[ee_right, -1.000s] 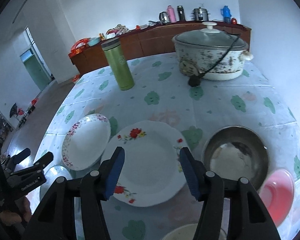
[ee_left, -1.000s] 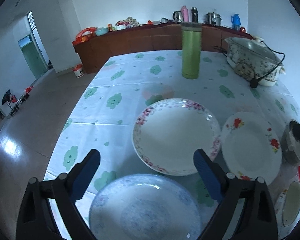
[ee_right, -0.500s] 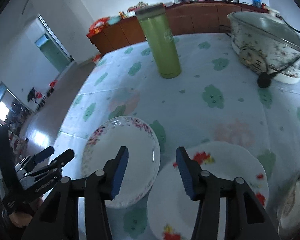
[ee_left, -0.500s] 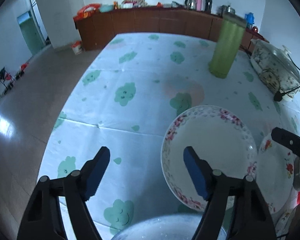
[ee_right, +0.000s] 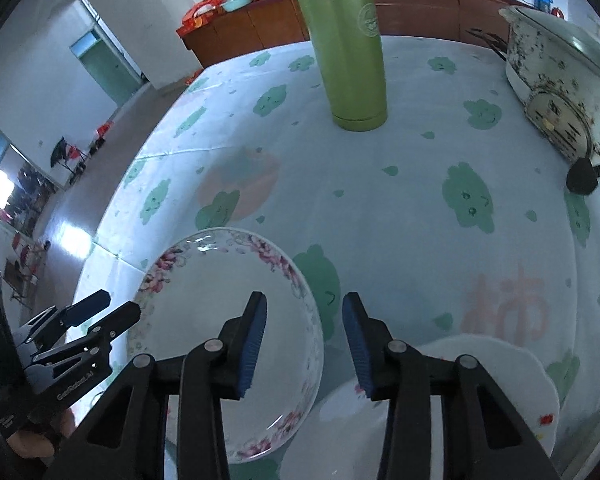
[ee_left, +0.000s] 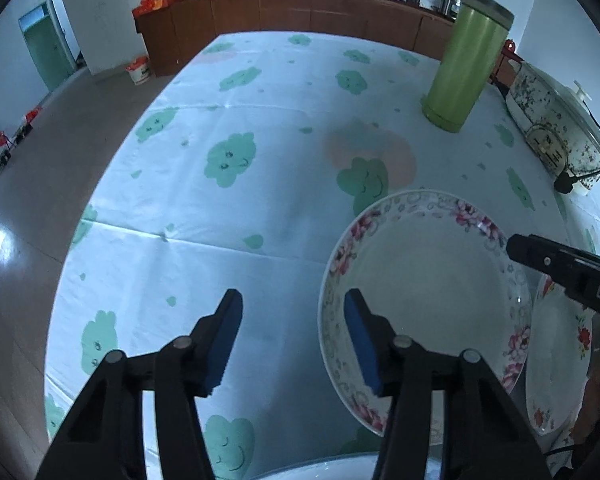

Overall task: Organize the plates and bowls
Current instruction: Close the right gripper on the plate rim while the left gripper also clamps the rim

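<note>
Both grippers closing in on pink-rimmed plate (ee_left: 424, 300), nothing gripped.
Left gripper (ee_left: 294, 338) and right gripper (ee_right: 304, 342) jaws open, straddling opposite rims, lower frame; next, probably pinch and lift onto red-flowered plate (ee_right: 496, 392).

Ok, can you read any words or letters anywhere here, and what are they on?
"DA": white letters on the right gripper, seen in the left wrist view; the rest is cut off at the picture's edge.
"柿": a big pink character printed on the tablecloth.
Left gripper: a white brand line on its side, too blurred to read.
Green flask: a round emblem, too small to read.
Cooker: dial markings, blurred.
</note>
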